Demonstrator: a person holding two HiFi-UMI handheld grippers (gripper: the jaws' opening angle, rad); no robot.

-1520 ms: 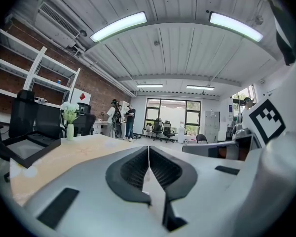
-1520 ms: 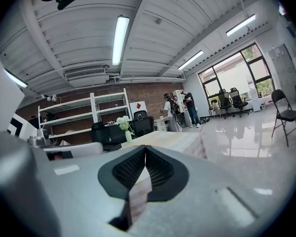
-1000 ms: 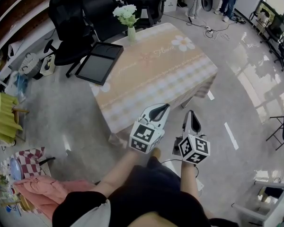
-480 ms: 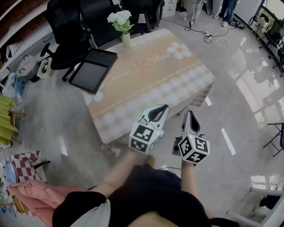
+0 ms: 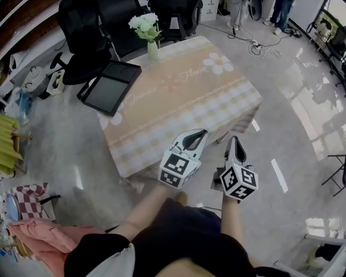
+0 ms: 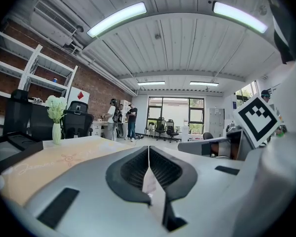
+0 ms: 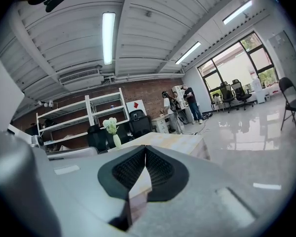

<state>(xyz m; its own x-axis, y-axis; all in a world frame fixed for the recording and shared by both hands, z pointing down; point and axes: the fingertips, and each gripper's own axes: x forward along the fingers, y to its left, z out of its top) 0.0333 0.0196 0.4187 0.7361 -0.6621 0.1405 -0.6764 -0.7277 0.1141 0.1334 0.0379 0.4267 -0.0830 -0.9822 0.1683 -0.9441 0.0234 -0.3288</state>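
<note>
Nothing gripped yet: left gripper [image 5: 199,133] and right gripper [image 5: 234,140] hover, fingers pressed together, empty. The beige flower-print cloth surface [image 5: 179,97] lies at 12 o'clock, the flat black rectangular tray [image 5: 109,88] at 10, and the pale green vase of white flowers [image 5: 149,30] at 11, all untouched.

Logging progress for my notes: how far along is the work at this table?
Done: nothing visible; the vase and black tray sit on the table, untouched. In hand: nothing; left gripper and right gripper are shut, empty, near the table's edge. Left: everything.
</note>
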